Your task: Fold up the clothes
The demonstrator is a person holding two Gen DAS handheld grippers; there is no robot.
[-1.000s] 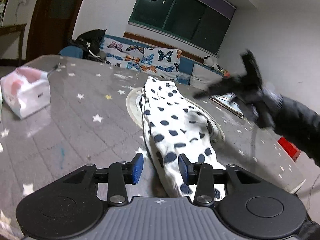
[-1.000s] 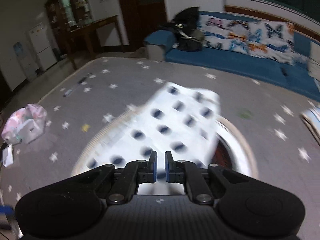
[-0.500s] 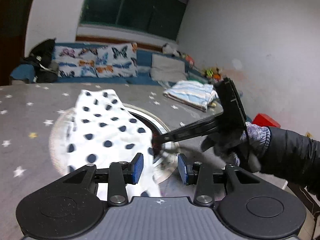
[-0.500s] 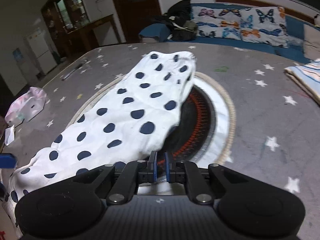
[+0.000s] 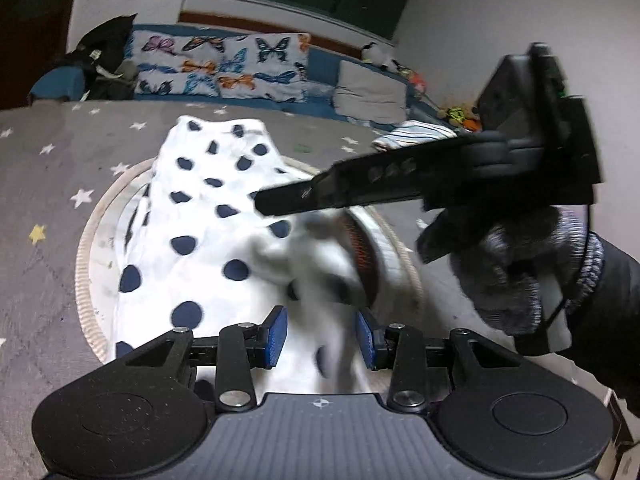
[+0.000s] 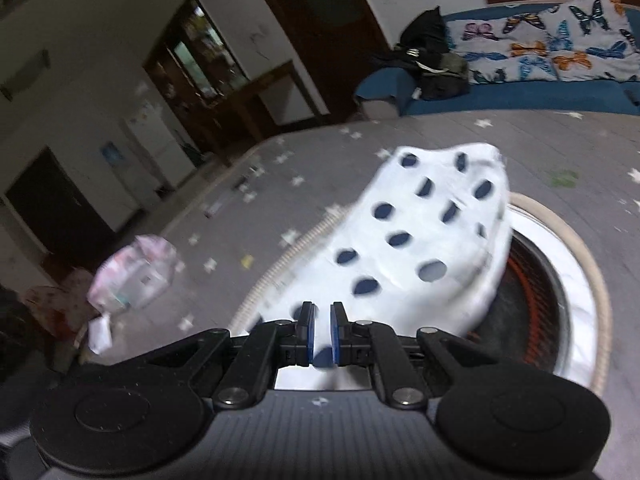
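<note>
A white garment with dark blue dots [image 5: 192,216] lies along the grey star-patterned table [image 5: 52,184] and over a round heater set into it [image 5: 384,248]. My left gripper [image 5: 320,340] stands open at the garment's near end, with blurred cloth showing between its blue pads. My right gripper [image 5: 264,204], held by a gloved hand [image 5: 500,264], reaches in from the right over the middle of the garment. In the right wrist view the right gripper [image 6: 323,338] has its pads nearly together on the garment's [image 6: 420,248] near edge, and the cloth looks raised and blurred.
A pink and white plastic bag [image 6: 132,276] sits at the table's left side. A folded striped cloth [image 5: 416,136] lies on the far right of the table. Behind the table is a blue sofa with butterfly cushions [image 5: 224,68] and a dark bag [image 6: 436,64].
My left gripper has turned back over the garment's near end. The right gripper has risen and swung left across the cloth, lifting its edge off the heater side.
</note>
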